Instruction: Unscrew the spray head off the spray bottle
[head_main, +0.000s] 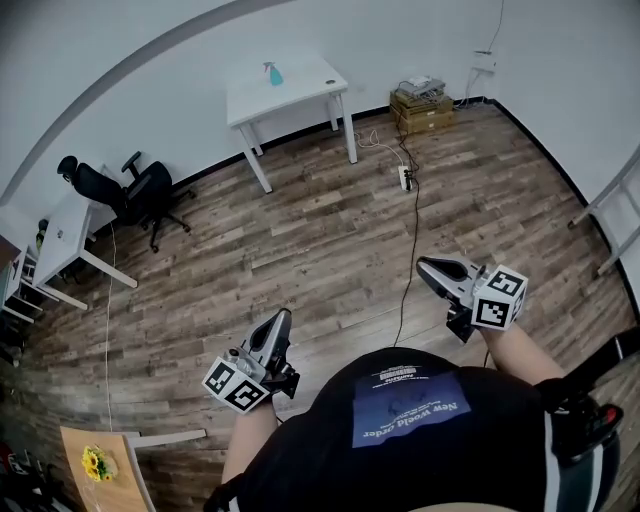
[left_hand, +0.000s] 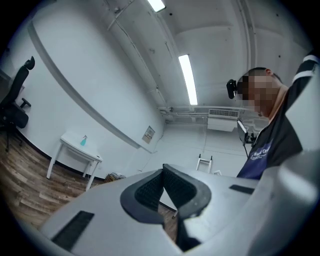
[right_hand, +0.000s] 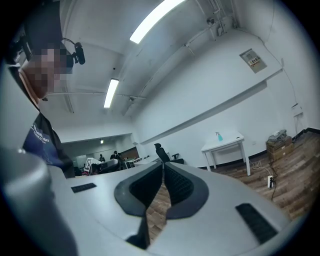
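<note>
Wood-plank flooring (head_main: 330, 230) fills the head view, with a small white four-legged surface (head_main: 300, 90) against the far wall at upper centre. On it stands the task's thing, a pale blue translucent spray bottle (head_main: 273, 73). It looks upright, spray head on top, though it is too small to show the head's thread. The grey left gripper (head_main: 284, 318) sits at lower centre-left and the grey right gripper (head_main: 425, 265) at centre-right. Both are well apart from the bottle, with open floor between. In frame the left one lies almost straight below the bottle and the right one off to the side, so the left seems marginally better lined up. A black office chair (head_main: 140, 195) stands at the left. In the left gripper view the ribbed black pads are pressed together at their tips with nothing between them, and the bottle (left_hand: 84, 141) is a speck on the surface far off at middle left. In the right gripper view the jaws likewise meet empty, with the bottle (right_hand: 218, 136) far off at middle right. The task looks unstarted; closing that distance likely comes first.
</note>
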